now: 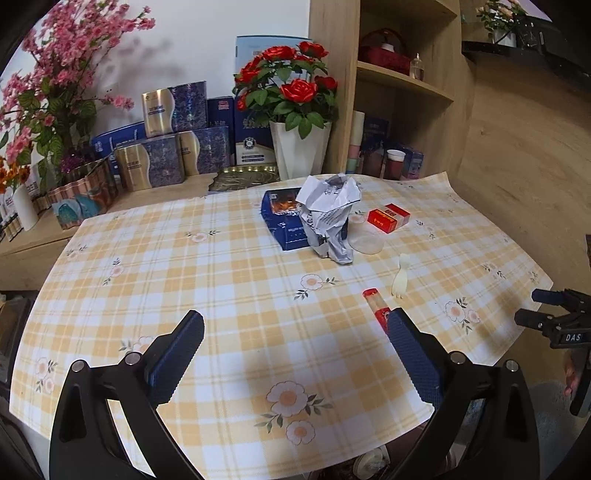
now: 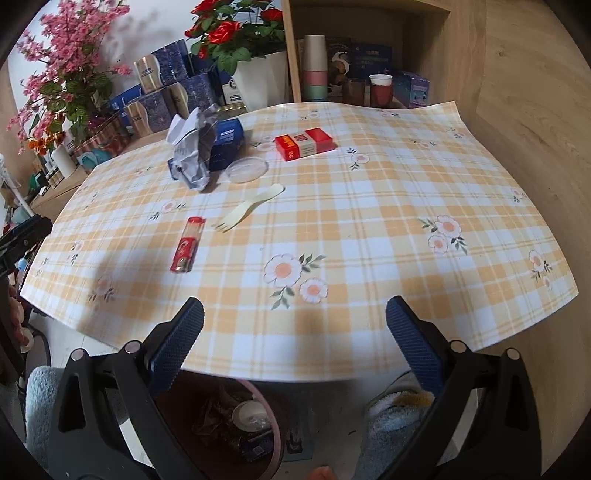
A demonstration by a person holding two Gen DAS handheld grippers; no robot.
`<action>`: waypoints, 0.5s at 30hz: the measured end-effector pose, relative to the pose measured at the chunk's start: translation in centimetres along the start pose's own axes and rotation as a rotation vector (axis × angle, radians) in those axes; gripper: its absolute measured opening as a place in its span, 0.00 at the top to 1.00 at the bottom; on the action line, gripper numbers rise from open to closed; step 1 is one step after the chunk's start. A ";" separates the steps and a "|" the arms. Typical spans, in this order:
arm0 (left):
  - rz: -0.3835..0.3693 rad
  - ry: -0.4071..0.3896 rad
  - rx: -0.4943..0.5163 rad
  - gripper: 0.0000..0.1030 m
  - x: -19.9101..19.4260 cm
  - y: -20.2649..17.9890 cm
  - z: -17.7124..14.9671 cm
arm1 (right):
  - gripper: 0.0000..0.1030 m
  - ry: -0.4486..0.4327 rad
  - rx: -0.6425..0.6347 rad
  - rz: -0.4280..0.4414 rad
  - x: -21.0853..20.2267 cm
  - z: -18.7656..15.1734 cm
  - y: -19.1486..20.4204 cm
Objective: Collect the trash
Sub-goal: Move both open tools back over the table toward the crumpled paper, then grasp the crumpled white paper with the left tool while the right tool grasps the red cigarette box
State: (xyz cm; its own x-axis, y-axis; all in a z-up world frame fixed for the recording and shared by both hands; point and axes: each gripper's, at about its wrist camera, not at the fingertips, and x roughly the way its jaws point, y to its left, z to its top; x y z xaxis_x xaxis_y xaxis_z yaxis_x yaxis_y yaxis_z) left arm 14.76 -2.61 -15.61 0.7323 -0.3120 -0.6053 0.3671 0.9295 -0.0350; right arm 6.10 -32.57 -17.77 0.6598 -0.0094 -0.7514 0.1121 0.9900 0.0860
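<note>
Trash on desk (image 2: 406, 177), plaid floral cloth: crumpled paper (image 2: 192, 155) against blue box (image 2: 227, 142), clear round lid (image 2: 246, 169), cream plastic spork (image 2: 251, 208), red tube (image 2: 187, 244), red carton (image 2: 303, 144). Left tongs (image 1: 295, 325) spread, empty, angled down over near desk edge. Right tongs (image 2: 294, 314) spread, empty, pointing down. Bin (image 2: 240, 421) below the desk edge holds a small cup and dark scraps.

White wall (image 1: 207, 33), wooden shelf unit (image 1: 402, 81) — checked tablecloth (image 1: 221, 280) over table.
</note>
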 end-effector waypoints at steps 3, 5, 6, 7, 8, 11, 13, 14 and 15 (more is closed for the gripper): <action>-0.030 0.013 -0.004 0.06 1.2 -0.1 0.5 | 0.06 -0.005 -0.009 -0.010 0.8 0.8 -0.4; -0.041 0.017 -0.013 0.06 2.0 0.0 0.7 | 0.06 -0.008 0.001 -0.019 1.4 1.3 -1.0; -0.042 0.018 -0.015 0.06 2.4 0.0 0.9 | 0.06 -0.005 0.012 -0.019 1.7 1.6 -1.3; -0.042 0.017 -0.014 0.06 3.0 -0.1 1.2 | 0.06 -0.004 0.022 -0.016 2.0 1.8 -1.6; -0.043 0.016 -0.011 0.06 3.4 -0.2 1.4 | 0.06 0.000 0.032 -0.014 2.5 2.2 -2.0; -0.044 0.020 0.016 0.06 5.1 -0.4 2.2 | 0.06 0.004 0.024 -0.031 3.7 3.1 -2.5; -0.046 0.022 0.031 0.06 6.3 -0.6 2.8 | 0.06 -0.001 0.014 -0.035 4.4 3.8 -2.8; -0.052 0.022 0.036 0.06 7.0 -0.5 3.3 | 0.06 -0.002 0.012 -0.035 4.8 4.1 -2.9; -0.056 0.023 0.038 0.06 7.4 -0.5 3.5 | 0.06 -0.003 0.010 -0.035 5.1 4.5 -3.0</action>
State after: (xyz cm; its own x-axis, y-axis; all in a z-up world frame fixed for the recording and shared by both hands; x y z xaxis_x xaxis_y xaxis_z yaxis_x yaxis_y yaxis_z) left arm 22.04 -6.07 -17.27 0.6967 -0.3582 -0.6216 0.4287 0.9026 -0.0395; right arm 12.46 -36.23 -18.96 0.6571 -0.0449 -0.7524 0.1428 0.9876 0.0658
